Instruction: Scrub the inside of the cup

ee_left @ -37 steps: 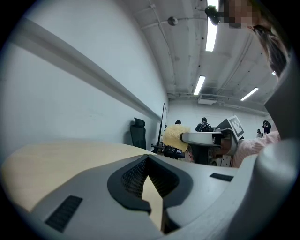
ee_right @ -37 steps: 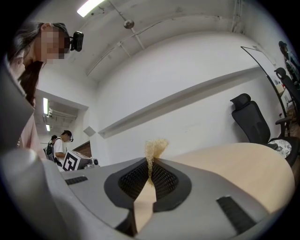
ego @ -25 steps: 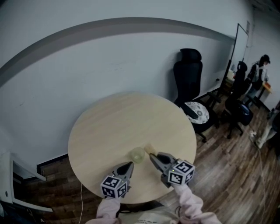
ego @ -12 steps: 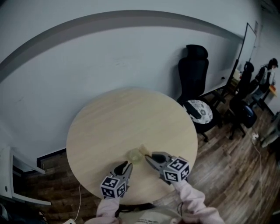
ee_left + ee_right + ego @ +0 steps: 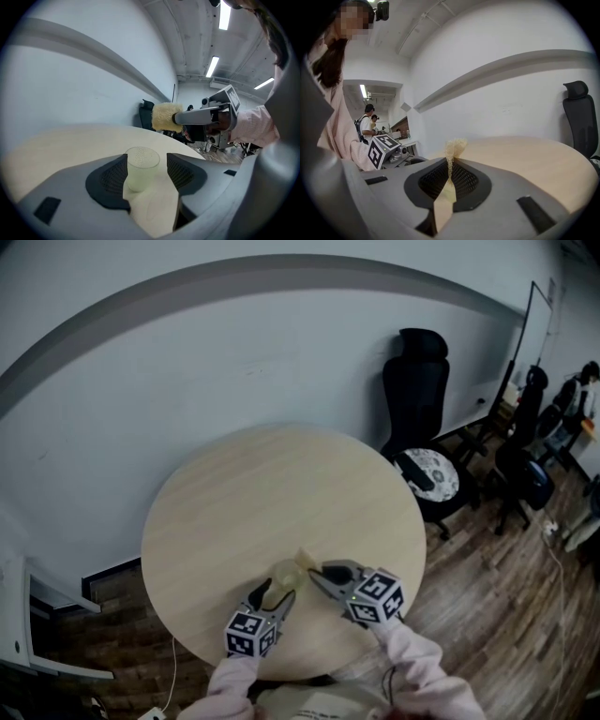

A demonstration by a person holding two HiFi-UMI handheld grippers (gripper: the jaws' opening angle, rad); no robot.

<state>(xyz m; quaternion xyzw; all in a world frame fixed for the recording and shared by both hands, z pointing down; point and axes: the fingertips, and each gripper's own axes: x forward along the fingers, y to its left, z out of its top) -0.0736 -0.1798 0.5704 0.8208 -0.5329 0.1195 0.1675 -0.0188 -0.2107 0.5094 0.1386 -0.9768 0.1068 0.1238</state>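
**Head view.** The left gripper [image 5: 272, 593] has advanced from short of the cup [image 5: 284, 570] to straddle it, and its jaws, closed a second ago, are opening. The right gripper [image 5: 324, 572] has shifted closer and sits just beside the cup. It holds a pale yellow sponge [image 5: 303, 559] at about rim level. The cup stands upright on the round table [image 5: 197, 512], near the edge closest to the person.

**Left gripper view.** The translucent cup stands between the two pads with its mouth up. A gap shows on the right side. On the left side, contact between pad and cup wall cannot be confirmed. The cup is bracketed but not yet grasped. The sponge hangs beyond the cup, above it.

**Right gripper view.** The jaws are clenched on the sponge, whose fluffy end projects past the tips.

**Assessment.** Scrubbing has not begun, because the cup must first be clamped.

**Surroundings.** An office chair [image 5: 419, 390] stands well beyond the cup, off the table. Nothing lies between the sponge and the cup mouth.
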